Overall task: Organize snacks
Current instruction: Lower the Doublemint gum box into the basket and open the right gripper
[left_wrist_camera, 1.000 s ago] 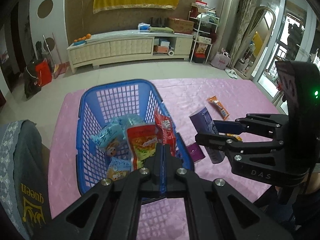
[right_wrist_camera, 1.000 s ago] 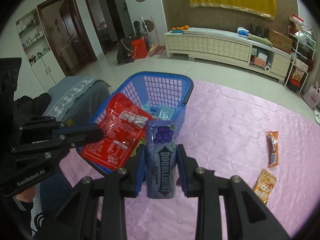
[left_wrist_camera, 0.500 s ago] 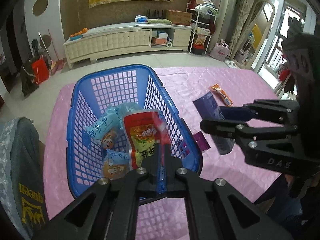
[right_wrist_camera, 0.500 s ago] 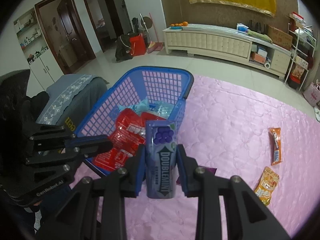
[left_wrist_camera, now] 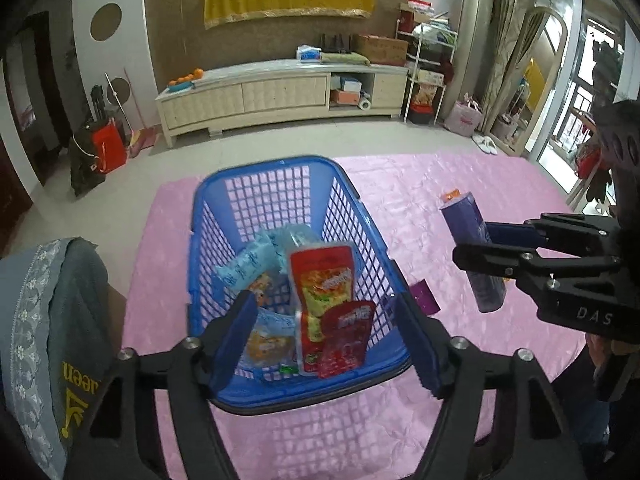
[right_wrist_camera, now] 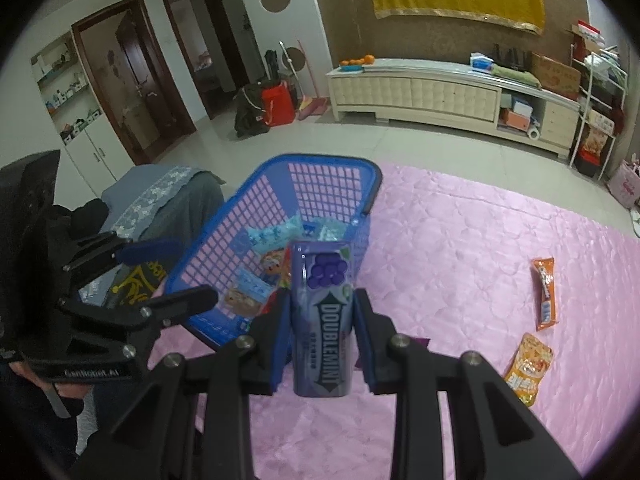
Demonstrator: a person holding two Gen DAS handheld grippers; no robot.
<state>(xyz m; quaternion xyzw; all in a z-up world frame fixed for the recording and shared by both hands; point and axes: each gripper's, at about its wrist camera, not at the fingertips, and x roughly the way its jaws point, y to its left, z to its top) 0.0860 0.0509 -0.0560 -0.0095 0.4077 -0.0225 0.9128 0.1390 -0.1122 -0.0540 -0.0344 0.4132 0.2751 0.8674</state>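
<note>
A blue mesh basket [left_wrist_camera: 280, 165] stands on the pink tablecloth [left_wrist_camera: 400, 184] and holds several snack packets. A small red packet [left_wrist_camera: 346, 336] lies in it against a red-and-yellow pouch [left_wrist_camera: 323, 276]. Just above the basket's near end hangs my left gripper [left_wrist_camera: 324, 304]; its jaws are opening and nothing is between them. My right gripper [right_wrist_camera: 322, 312] is shut on an upright purple Doublemint gum bottle [right_wrist_camera: 323, 344]. It holds the bottle above the cloth just right of the basket [right_wrist_camera: 320, 160]. The left wrist view shows the same bottle [left_wrist_camera: 472, 256] to the right.
Two orange snack packets [right_wrist_camera: 544, 296] [right_wrist_camera: 528, 368] lie on the cloth at the right. A small purple packet [left_wrist_camera: 424, 298] rests beside the basket's right wall. A chair draped in grey cloth [left_wrist_camera: 40, 300] stands at the table's left edge.
My left gripper was shut on the red packet; its jaws have spread and the packet has dropped into the basket. The right gripper and its bottle have stayed put.
</note>
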